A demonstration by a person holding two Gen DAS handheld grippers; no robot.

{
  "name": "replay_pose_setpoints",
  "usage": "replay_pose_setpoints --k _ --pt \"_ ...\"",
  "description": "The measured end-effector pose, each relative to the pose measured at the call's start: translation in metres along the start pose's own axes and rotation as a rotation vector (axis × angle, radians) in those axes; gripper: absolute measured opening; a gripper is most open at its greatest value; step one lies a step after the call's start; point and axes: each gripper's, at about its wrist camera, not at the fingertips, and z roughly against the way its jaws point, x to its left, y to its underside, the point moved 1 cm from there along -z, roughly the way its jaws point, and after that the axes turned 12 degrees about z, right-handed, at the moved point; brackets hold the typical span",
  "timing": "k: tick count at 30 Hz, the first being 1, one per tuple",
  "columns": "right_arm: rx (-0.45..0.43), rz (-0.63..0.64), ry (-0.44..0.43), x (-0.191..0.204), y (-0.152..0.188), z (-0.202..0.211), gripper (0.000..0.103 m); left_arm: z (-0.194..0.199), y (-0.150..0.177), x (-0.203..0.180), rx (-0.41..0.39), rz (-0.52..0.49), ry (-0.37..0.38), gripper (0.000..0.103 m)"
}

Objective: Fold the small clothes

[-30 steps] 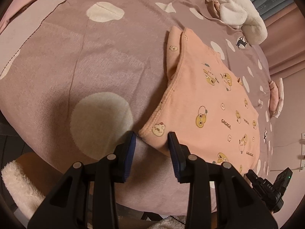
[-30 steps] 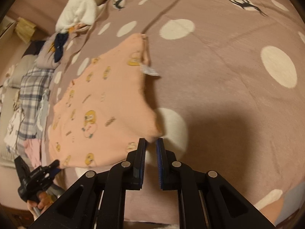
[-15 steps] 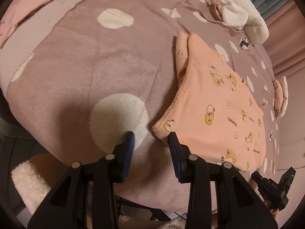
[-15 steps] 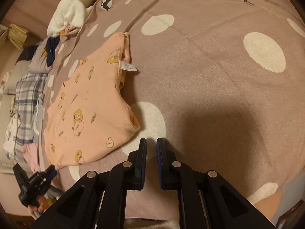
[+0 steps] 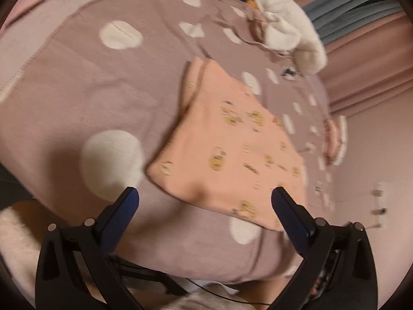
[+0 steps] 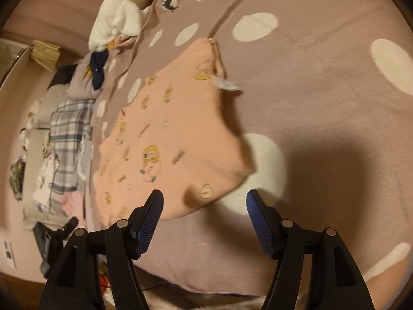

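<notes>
A small peach garment (image 5: 227, 149) with yellow cartoon prints lies flat and folded on a mauve polka-dot blanket (image 5: 85, 98). In the right wrist view the garment (image 6: 167, 142) shows a white label at its far edge. My left gripper (image 5: 204, 201) is open wide and empty, just in front of the garment's near edge. My right gripper (image 6: 204, 204) is open wide and empty, its jaws either side of the garment's near corner, above it. Neither gripper touches the cloth.
A white fluffy pillow (image 5: 291, 33) lies at the far end of the bed. A pile of other clothes, one plaid (image 6: 67, 134), lies along the left in the right wrist view. Pink curtains (image 5: 366, 59) hang beyond. The bed's near edge (image 5: 206, 271) drops off below the grippers.
Both grippers have opened wide, the right from shut and the left from partly open. The garment's corners, held up a second ago, now lie flat. Both grippers have drawn back slightly.
</notes>
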Motion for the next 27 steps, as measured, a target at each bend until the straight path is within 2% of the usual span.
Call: replay_pose_setpoints --k 3,8,12,14,16,18,20,23,24,25,26,27 --pt "-0.001 -0.011 -0.028 0.003 -0.002 -0.005 0.072 0.003 0.006 -0.006 -0.015 -0.043 -0.009 0.102" --pt "-0.022 -0.091 -0.095 -0.002 -0.008 -0.017 0.073 0.005 0.017 -0.018 -0.066 -0.178 -0.072 0.103" --pt "-0.030 -0.140 -0.225 -0.001 -0.010 -0.025 0.073 0.003 0.020 -0.016 -0.046 -0.227 -0.038 0.102" --pt "-0.036 -0.161 -0.203 -0.002 -0.010 -0.032 0.073 0.003 0.022 -0.016 -0.015 -0.244 -0.002 0.102" --pt "-0.068 -0.210 -0.221 -0.006 -0.010 -0.034 0.073 0.004 0.025 -0.018 0.008 -0.271 -0.001 0.103" --pt "-0.109 -0.278 -0.247 -0.014 -0.010 -0.033 0.073 0.005 0.029 -0.022 -0.020 -0.322 -0.035 0.103" --pt "-0.150 -0.329 -0.261 -0.022 -0.010 -0.030 0.073 0.007 0.033 -0.023 -0.090 -0.369 -0.093 0.102" --pt "-0.170 -0.325 -0.246 -0.019 -0.012 -0.028 0.072 0.008 0.034 -0.021 -0.135 -0.378 -0.107 0.103" --pt "-0.179 -0.311 -0.230 -0.017 -0.012 -0.028 0.070 0.006 0.033 -0.020 -0.130 -0.372 -0.104 0.102" --pt "-0.187 -0.302 -0.207 -0.015 -0.012 -0.028 0.060 0.005 0.032 -0.018 -0.120 -0.361 -0.100 0.102" --pt "-0.186 -0.298 -0.179 -0.014 -0.012 -0.030 0.044 0.004 0.031 -0.016 -0.105 -0.347 -0.097 0.102" --pt "-0.180 -0.302 -0.157 -0.015 -0.013 -0.032 0.036 0.003 0.032 -0.014 -0.094 -0.340 -0.097 0.102"
